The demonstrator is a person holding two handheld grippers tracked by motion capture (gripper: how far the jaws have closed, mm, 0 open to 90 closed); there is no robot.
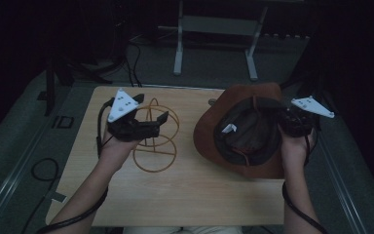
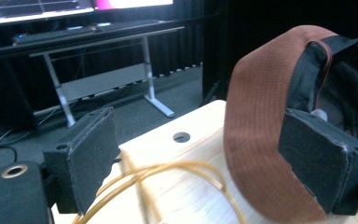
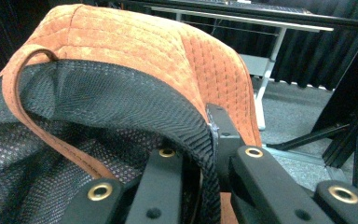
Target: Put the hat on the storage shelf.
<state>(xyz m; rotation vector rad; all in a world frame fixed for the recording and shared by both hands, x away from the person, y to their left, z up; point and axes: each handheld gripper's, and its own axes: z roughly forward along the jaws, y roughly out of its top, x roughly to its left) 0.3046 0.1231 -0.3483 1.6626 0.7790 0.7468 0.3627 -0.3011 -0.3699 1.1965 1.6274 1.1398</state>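
A brown wide-brimmed hat (image 1: 209, 131) lies crown-down on the wooden table (image 1: 185, 195), showing its black mesh lining. My right gripper (image 1: 280, 119) is shut on the hat's right edge. In the right gripper view the jaws (image 3: 205, 144) pinch the black inner band below the quilted brown hat (image 3: 144, 42). A yellow wire stand (image 1: 156, 146) of rings sits left of the hat. My left gripper (image 1: 158, 124) is open beside it. In the left gripper view the wire stand (image 2: 177, 169) curves between the pads (image 2: 88, 158), with the hat brim (image 2: 261, 135) against the right one.
A grey metal desk frame (image 1: 214, 39) stands on the floor beyond the table. Black cables (image 1: 44, 170) lie on the floor at the left. A small round hole (image 2: 182, 136) is in the tabletop near its far edge. Dark drapes surround the area.
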